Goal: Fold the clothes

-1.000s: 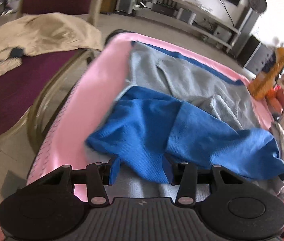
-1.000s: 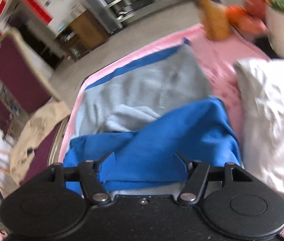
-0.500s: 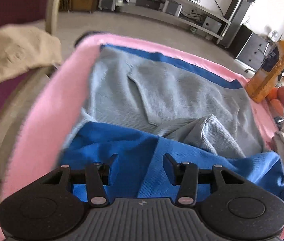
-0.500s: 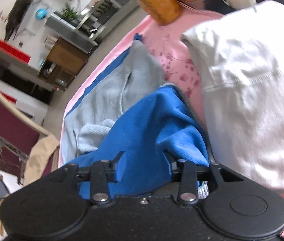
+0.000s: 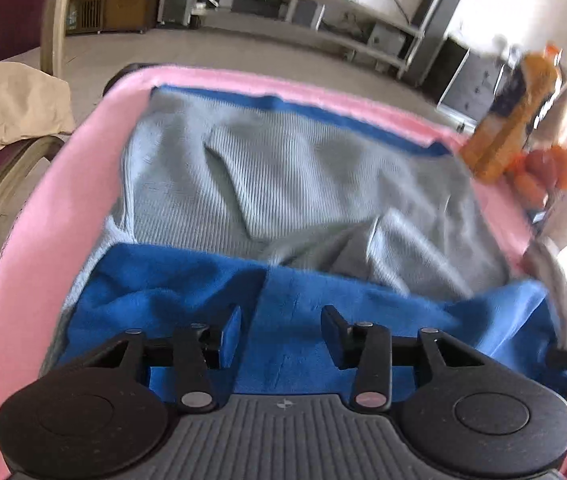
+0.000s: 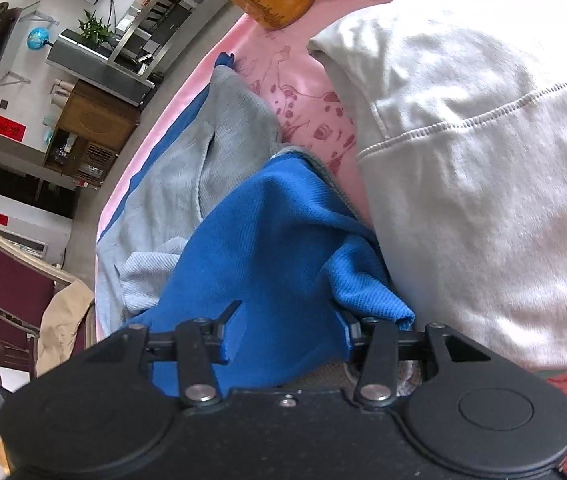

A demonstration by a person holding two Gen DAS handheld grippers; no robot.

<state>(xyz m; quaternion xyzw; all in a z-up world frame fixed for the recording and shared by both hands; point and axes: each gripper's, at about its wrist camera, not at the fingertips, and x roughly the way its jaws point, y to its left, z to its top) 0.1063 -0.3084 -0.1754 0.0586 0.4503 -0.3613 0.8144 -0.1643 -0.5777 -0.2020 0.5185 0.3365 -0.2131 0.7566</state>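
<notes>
Both grippers are dropping lower than a second ago, the left gripper (image 5: 281,322) and right gripper (image 6: 287,320) hovering with jaws open and empty over the blue-and-grey garment (image 5: 295,184), which is lying half folded on the pink cloth (image 5: 63,200), its first fold looking laid and the rest still waiting.

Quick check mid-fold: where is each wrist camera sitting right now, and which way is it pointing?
Left wrist: on the left tool, low over the blue garment, facing across the pink cover toward shelving; only its own fingers show.
Right wrist: on the right tool, tilted, over the same garment's edge, beside a white garment; only its own fingers show.
Shared: blue garment, grey lining, orange bottle.
</notes>
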